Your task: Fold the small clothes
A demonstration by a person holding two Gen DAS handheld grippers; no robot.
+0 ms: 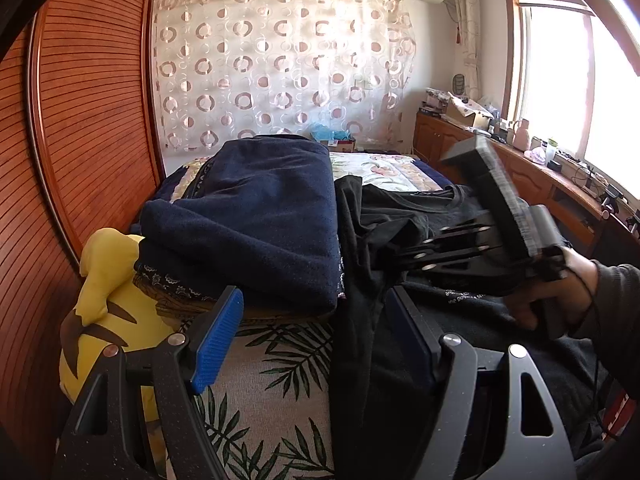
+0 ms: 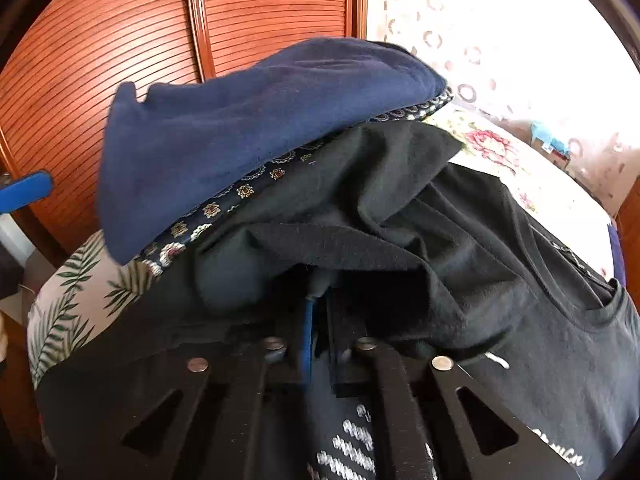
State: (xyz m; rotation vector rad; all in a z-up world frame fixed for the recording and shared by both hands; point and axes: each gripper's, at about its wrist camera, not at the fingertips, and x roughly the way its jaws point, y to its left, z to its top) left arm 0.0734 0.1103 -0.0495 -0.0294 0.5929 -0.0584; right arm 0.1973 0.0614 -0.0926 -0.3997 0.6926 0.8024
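Note:
A black T-shirt with white print (image 1: 472,304) (image 2: 540,320) lies on the bed. One side of it is lifted into a bunched fold (image 2: 360,208). My right gripper (image 2: 318,304) is shut on that black fabric; its jaws are pressed together under the fold. It also shows in the left wrist view (image 1: 404,258), held by a hand at the right. My left gripper (image 1: 308,344) is open, blue pads wide apart, low over the shirt's left edge. Hanging black cloth (image 1: 356,320) covers part of its right finger.
A folded navy blanket (image 1: 256,216) (image 2: 248,132) sits on a patterned pillow just behind the shirt. A yellow plush toy (image 1: 108,320) lies at the left by the wooden wardrobe (image 1: 80,140). A leaf-print sheet (image 1: 276,392) covers the bed. A cluttered wooden sideboard (image 1: 520,160) runs under the window.

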